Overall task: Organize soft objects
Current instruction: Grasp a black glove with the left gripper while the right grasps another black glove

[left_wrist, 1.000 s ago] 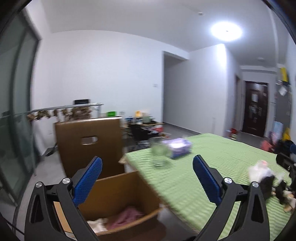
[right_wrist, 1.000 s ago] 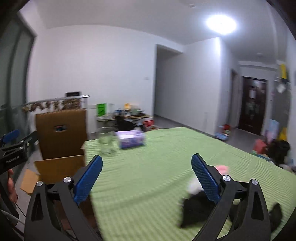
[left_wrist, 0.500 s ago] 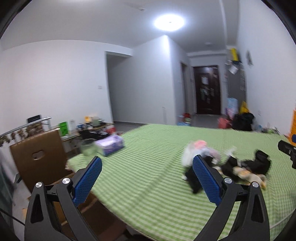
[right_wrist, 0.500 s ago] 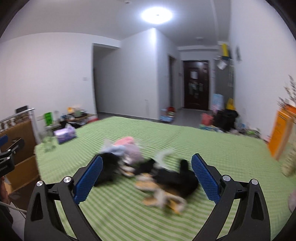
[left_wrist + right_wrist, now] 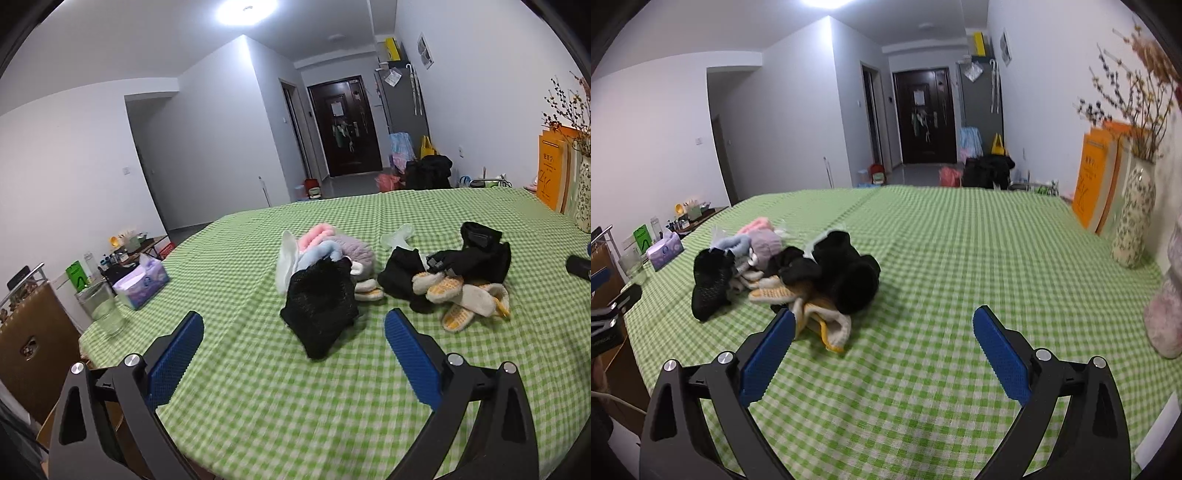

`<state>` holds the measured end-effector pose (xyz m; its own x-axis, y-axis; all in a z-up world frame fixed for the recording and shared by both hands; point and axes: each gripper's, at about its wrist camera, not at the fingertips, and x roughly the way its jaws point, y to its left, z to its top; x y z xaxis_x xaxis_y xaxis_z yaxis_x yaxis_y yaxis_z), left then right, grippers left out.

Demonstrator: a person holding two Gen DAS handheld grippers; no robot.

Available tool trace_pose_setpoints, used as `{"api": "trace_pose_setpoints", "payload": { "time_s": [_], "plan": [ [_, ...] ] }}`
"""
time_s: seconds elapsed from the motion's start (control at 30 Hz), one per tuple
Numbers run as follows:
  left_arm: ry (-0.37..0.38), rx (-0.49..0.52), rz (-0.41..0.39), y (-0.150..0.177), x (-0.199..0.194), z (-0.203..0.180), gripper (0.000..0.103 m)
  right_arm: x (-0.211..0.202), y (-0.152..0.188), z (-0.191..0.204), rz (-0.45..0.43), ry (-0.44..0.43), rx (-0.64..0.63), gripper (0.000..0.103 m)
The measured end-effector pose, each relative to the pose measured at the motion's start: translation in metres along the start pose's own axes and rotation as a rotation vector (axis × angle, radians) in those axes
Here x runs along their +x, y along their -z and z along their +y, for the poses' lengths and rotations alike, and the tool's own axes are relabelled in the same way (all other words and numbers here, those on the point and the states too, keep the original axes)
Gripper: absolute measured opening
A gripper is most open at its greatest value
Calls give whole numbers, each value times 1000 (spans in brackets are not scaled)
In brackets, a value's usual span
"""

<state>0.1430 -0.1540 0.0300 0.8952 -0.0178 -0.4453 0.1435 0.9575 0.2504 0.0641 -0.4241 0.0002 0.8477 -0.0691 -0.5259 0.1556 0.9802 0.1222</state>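
- Far left, counter (image 5: 236, 398) edge: a glass (image 5: 105, 308) and a tissue box (image 5: 142, 282) stand just beside each other, well apart from the soft things; neither belongs to this step.
- My left gripper (image 5: 293, 354): fingers spread wide, holding nothing, above the green checked cloth, aimed at the black knit piece (image 5: 321, 306).
- Centre-left heap: pastel fluffy socks (image 5: 325, 249) lie behind and touching the black knit piece. I judge the black piece the easiest first pick, since its near end lies free; I should close low on that end only, without dragging the pastels.
- Centre-right heap: black socks (image 5: 476, 254) lie over cream-and-yellow socks (image 5: 465, 299), tangled together.
- My right gripper (image 5: 882, 341): fingers wide, empty, with the cream-and-yellow socks just beyond the left finger; lifting slowly should let them separate from the black ones.
- Far right: a floral vase (image 5: 1134, 225) stands near the wall, clear of the work.
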Motion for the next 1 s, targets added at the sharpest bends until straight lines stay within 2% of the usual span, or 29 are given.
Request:
{"api": "trace_pose_setpoints", "payload": {
  "time_s": [0.17, 0.37, 0.43, 0.5, 0.6, 0.67, 0.7, 0.73, 0.77, 0.8, 0.83, 0.87, 0.9, 0.97, 1.0],
  "plan": [
    [32, -43, 55, -14, 42, 4, 95, 13, -2, 0, 37, -24, 14, 93],
    [38, -10, 101, -19, 97, 7, 95, 29, -12, 5, 64, -68, 25, 93],
    [59, 0, 121, -20, 116, 9, 95, 35, -17, 8, 68, -76, 21, 88],
    [75, 0, 131, -21, 132, 10, 95, 45, -22, 10, 84, -85, 26, 71],
    [117, -14, 148, -21, 149, 13, 95, 67, -32, 14, 112, -84, 42, 71],
    [165, -29, 162, -19, 155, 16, 81, 81, -38, 19, 127, -88, 49, 71],
    [199, -37, 182, -17, 159, 16, 63, 92, -42, 24, 138, -95, 52, 71],
    [225, -46, 197, -15, 160, 16, 38, 99, -44, 27, 143, -100, 52, 71],
    [257, -62, 225, -13, 163, 18, 27, 105, -46, 30, 149, -105, 50, 70],
    [280, -73, 242, -11, 163, 20, 18, 115, -48, 34, 161, -110, 49, 65],
    [292, -74, 242, -10, 162, 21, 12, 123, -50, 36, 170, -109, 49, 62],
    [301, -67, 230, -11, 157, 21, 8, 129, -51, 38, 175, -103, 50, 52],
    [308, -66, 216, -11, 153, 22, 6, 133, -53, 39, 177, -98, 47, 37],
    [341, -73, 181, -15, 140, 26, 4, 137, -57, 39, 169, -89, 50, 21],
    [349, -72, 165, -16, 135, 28, 4, 136, -59, 39, 166, -89, 51, 17]
  ]
}}
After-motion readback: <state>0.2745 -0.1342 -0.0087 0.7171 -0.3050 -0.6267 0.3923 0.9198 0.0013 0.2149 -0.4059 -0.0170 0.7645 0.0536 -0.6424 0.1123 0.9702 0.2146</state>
